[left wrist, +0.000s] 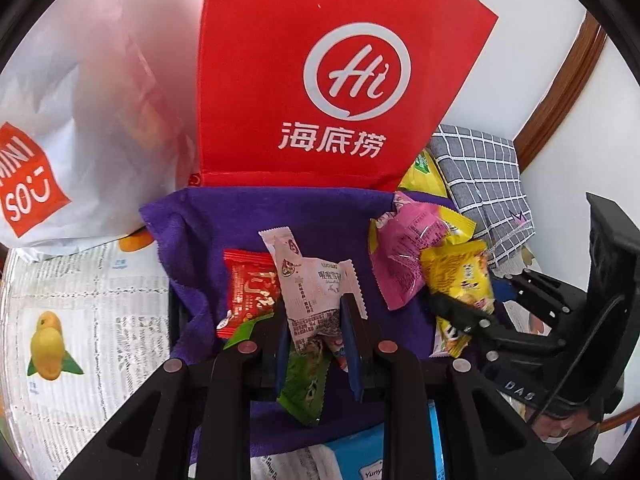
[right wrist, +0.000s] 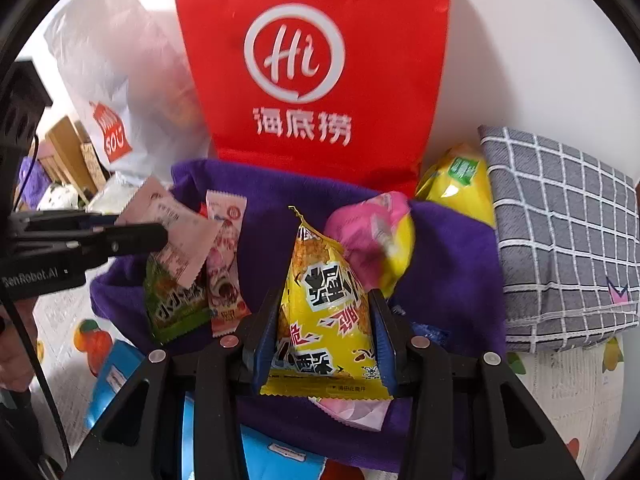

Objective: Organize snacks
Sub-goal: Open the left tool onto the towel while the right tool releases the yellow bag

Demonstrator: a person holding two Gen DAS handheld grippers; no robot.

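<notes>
Both grippers were loaded: left gripper (left wrist: 314,320) clamped a white packet (left wrist: 316,296), right gripper (right wrist: 326,320) a yellow packet (right wrist: 324,312), long axes forward toward the red bag (right wrist: 312,60), probably the drop spot.

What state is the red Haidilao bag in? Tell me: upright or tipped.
Upright: the red non-woven Haidilao bag stands against the white wall behind the purple cloth.

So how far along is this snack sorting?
Nothing looks sorted yet. In hand: the left tongs grip a white snack wrapper, the right tongs a yellow snack packet. Left: a pink packet, red packet and green packet still on the purple cloth.
</notes>
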